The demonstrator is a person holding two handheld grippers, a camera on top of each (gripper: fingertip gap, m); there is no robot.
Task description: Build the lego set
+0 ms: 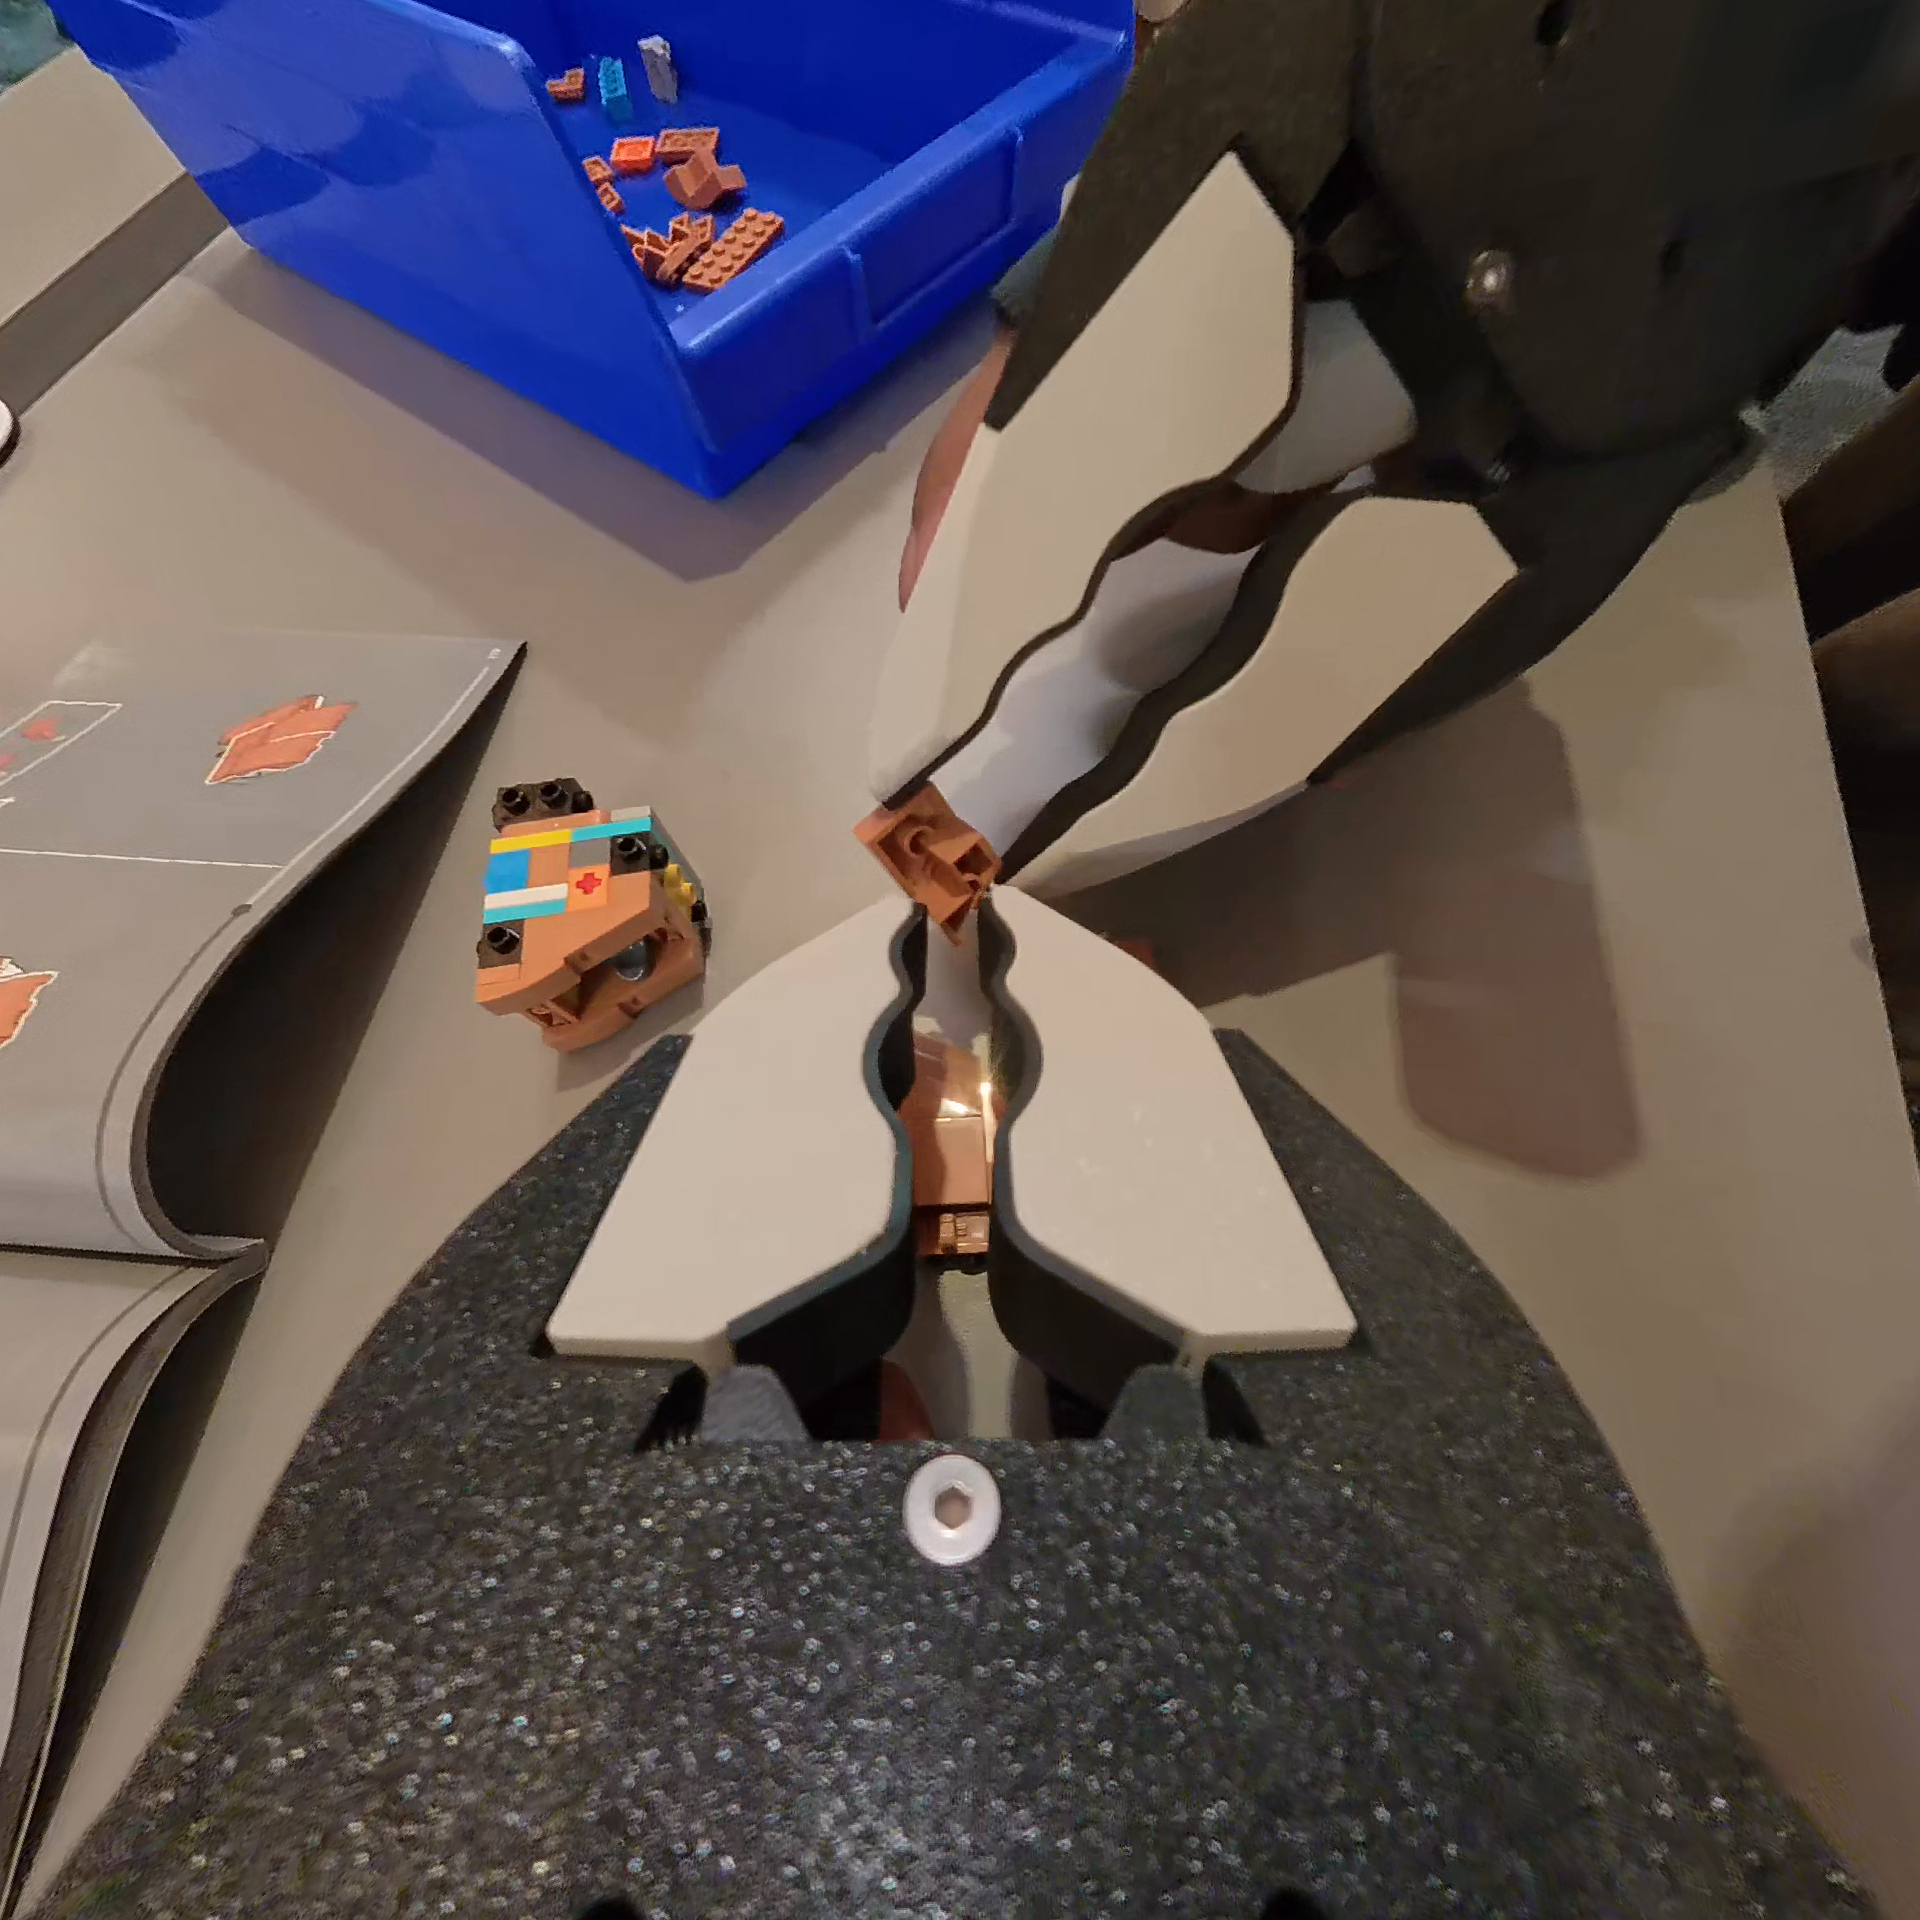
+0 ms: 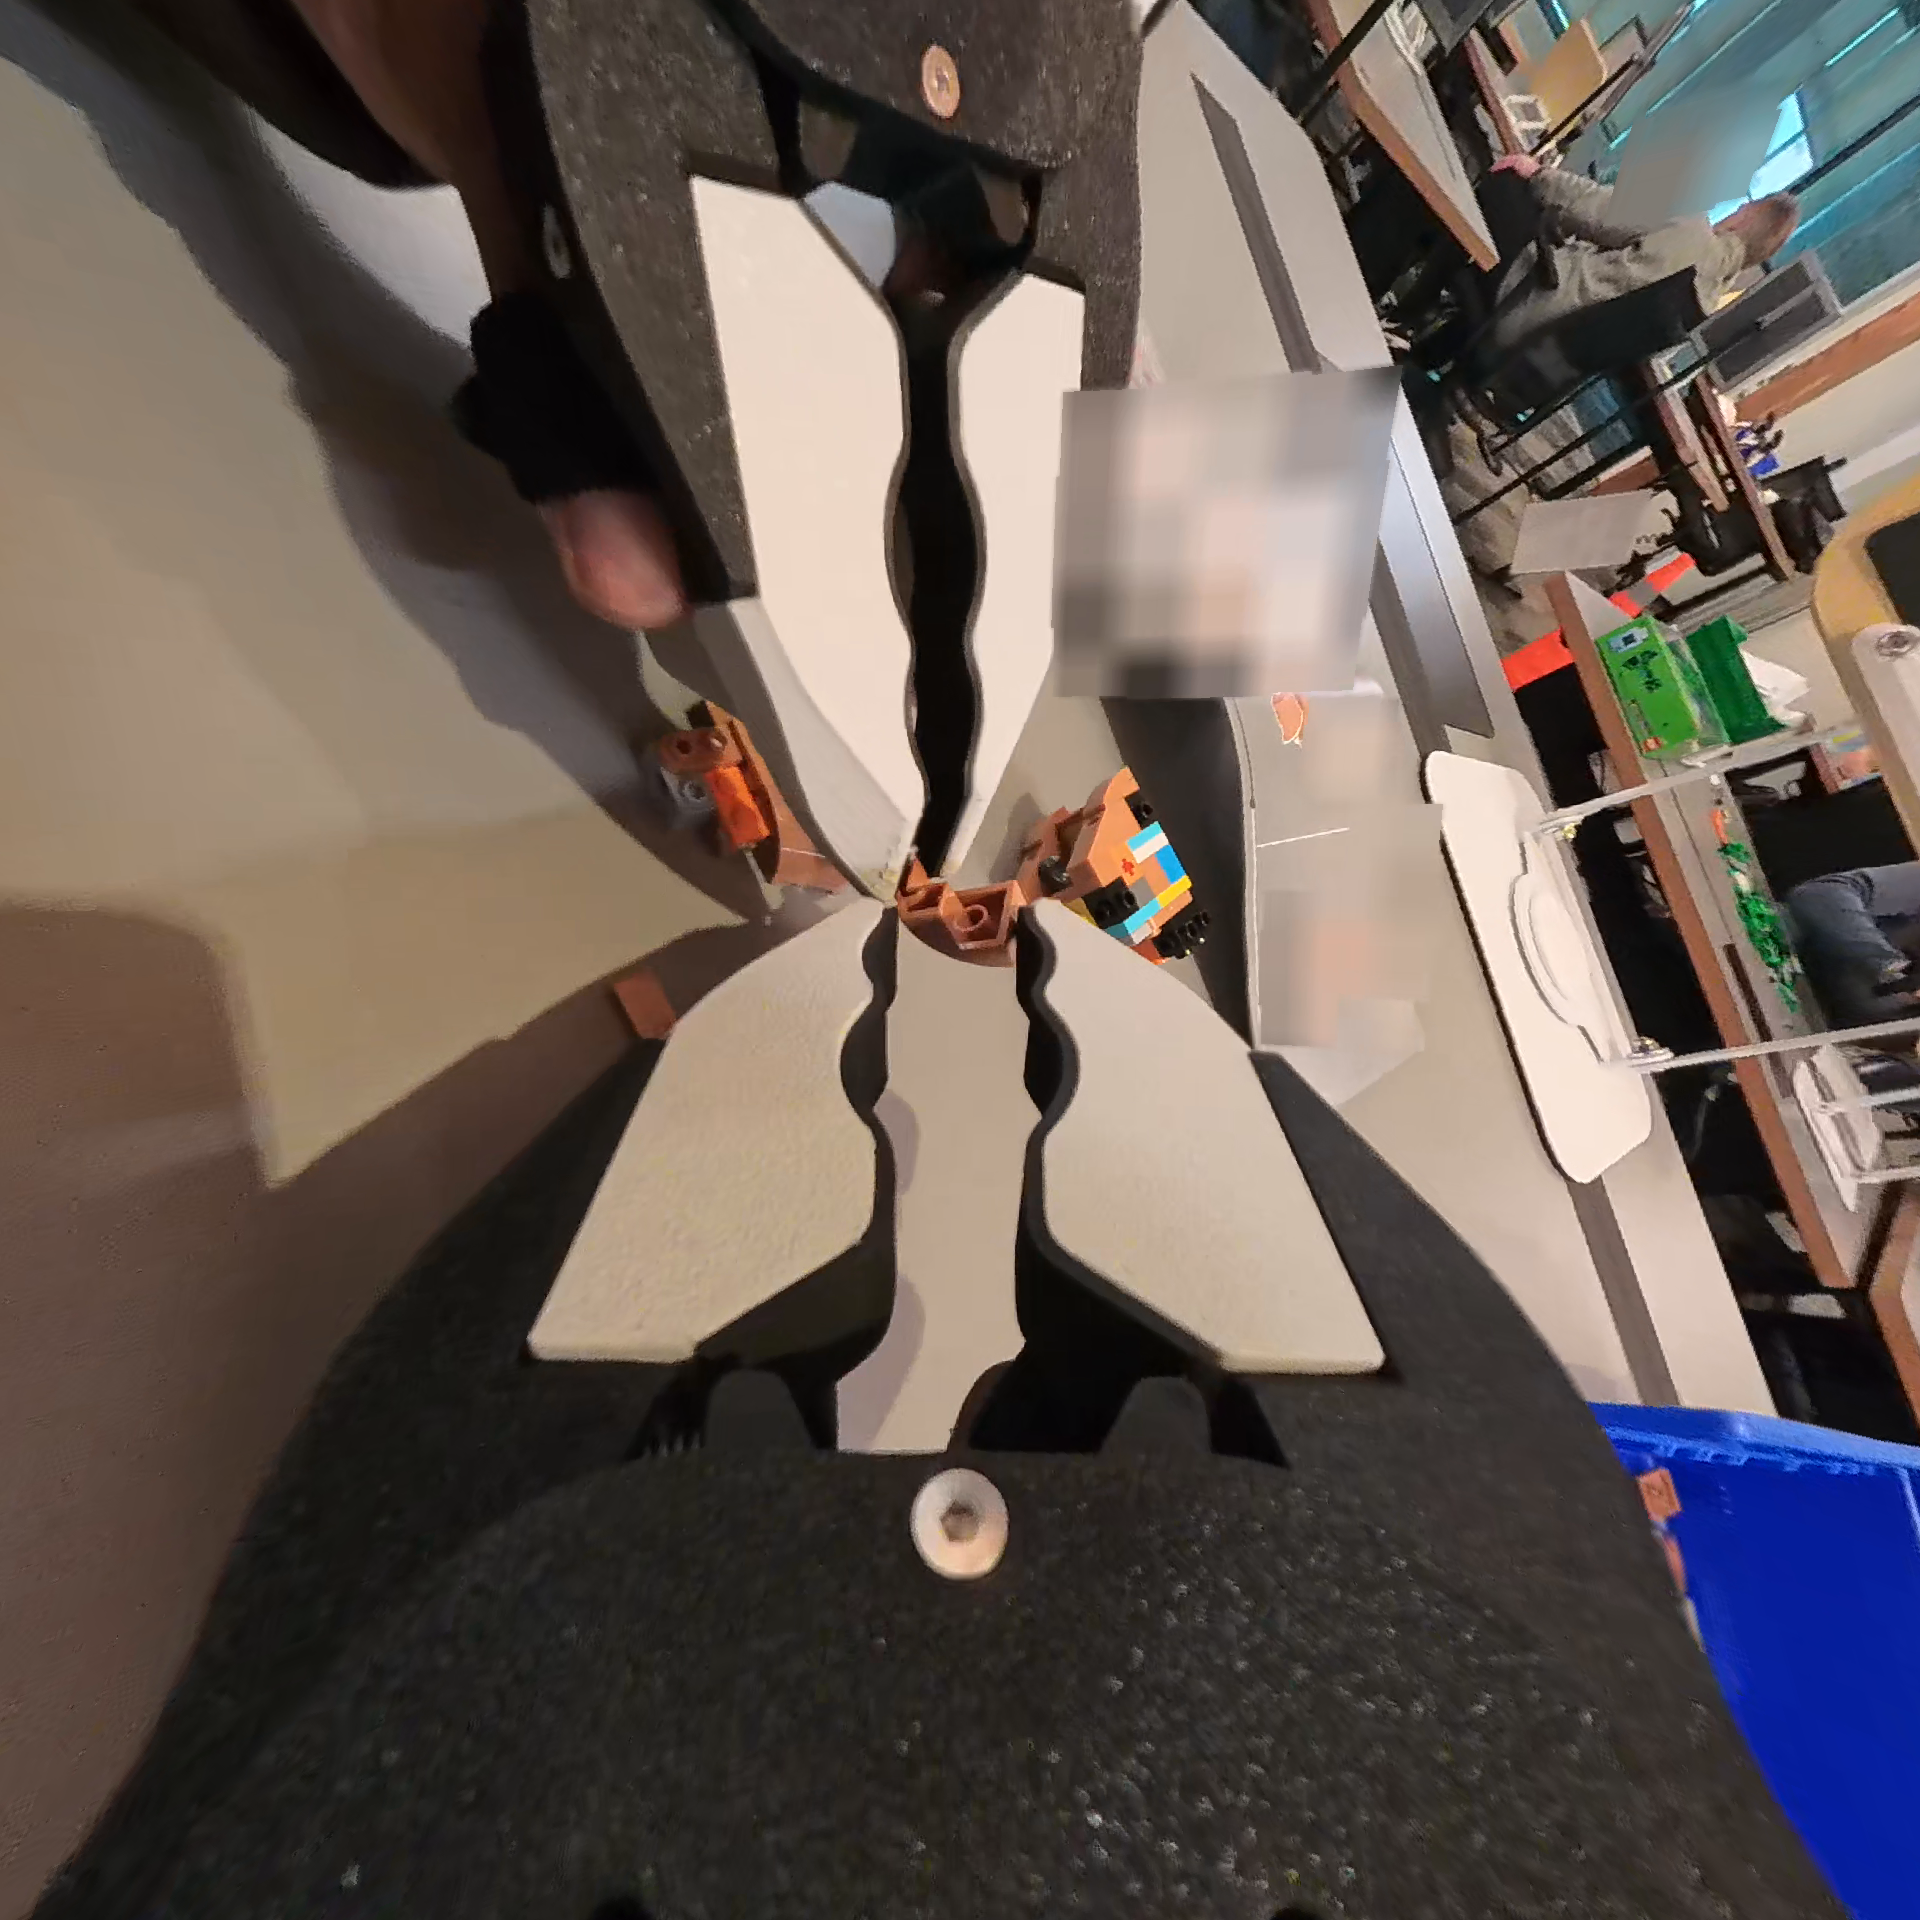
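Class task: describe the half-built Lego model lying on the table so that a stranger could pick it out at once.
Start at the blue bin, then come toward the open instruction booklet. Beside its page edge lies the half-built model: brown, with blue, yellow and white stripes and black studs, unlike the loose bricks.

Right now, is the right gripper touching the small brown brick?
Touching. In the left wrist view the right gripper pinches the small brown brick at its fingertips, no gap; the right wrist view agrees.

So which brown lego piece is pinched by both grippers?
The small brown brick where the fingertips meet; the other brown pieces lie loose in the blue bin.
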